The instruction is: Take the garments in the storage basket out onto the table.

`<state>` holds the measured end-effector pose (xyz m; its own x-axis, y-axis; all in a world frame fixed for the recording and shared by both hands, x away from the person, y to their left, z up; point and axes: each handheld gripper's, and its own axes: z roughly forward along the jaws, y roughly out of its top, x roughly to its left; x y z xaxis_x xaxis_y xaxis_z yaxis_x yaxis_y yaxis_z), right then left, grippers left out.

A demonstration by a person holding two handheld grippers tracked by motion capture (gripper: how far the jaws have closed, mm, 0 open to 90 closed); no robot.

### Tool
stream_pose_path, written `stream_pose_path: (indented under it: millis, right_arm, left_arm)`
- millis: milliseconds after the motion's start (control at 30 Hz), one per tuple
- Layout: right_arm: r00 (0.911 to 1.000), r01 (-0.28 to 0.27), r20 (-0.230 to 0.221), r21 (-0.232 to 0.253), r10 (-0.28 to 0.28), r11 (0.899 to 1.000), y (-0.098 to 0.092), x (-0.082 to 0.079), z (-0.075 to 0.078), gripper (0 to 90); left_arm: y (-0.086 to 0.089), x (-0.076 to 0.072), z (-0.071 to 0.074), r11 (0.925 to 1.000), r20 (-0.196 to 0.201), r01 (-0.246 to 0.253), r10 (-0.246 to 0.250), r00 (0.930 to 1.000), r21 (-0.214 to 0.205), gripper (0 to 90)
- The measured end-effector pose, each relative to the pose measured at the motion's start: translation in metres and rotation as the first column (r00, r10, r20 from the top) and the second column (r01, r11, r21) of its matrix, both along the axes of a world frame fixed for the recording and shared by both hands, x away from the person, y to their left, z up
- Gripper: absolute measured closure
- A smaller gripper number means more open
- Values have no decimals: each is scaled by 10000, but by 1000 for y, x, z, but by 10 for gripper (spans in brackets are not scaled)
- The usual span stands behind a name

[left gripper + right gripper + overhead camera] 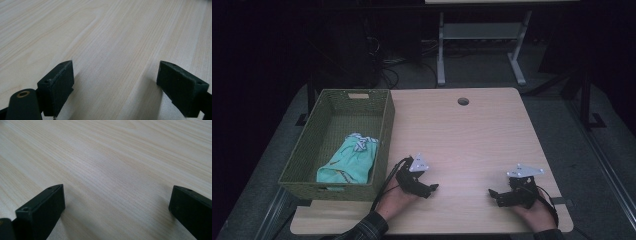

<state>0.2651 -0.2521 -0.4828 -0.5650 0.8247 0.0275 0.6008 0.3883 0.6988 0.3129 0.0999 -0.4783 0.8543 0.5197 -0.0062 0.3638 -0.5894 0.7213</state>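
Observation:
A green woven basket (382, 131) stands at the table's left side with a folded mint-green garment (348, 161) lying inside it. My left gripper (431, 190) rests low on the wooden table (462, 140) just right of the basket's near corner, pointing right. Its jaws stand wide apart over bare wood in the left gripper view, with the gripper's midpoint (116, 80) on empty tabletop. My right gripper (493, 195) lies near the table's front right, pointing left toward the other. It is open too (117, 207), with nothing between the pads.
A round cable hole (463, 101) sits near the table's far edge. Behind the table stand the grey legs of another desk (441, 55) and some cables on a dark floor. The person's sleeves enter from the bottom edge.

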Motion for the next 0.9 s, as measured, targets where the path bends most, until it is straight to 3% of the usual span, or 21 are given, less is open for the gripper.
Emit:
stream_pose_path:
  millis: [433, 733, 900]
  right_arm:
    - [10000, -14, 18, -6, 14, 10000, 0, 0, 0, 0]
    - [10000, -3, 19, -14, 3, 10000, 0, 0, 0, 0]
    - [10000, 25, -36, 10, -25, 10000, 0, 0, 0, 0]
  left_arm:
    - [0, 1, 2, 9996, -78, -169, 170, 9998, 204, 131]
    - [0, 3, 6, 9992, -366, -254, 264, 9990, 297, 131]
    - [1, 4, 12, 9987, -260, -326, 337, 9991, 394, 131]
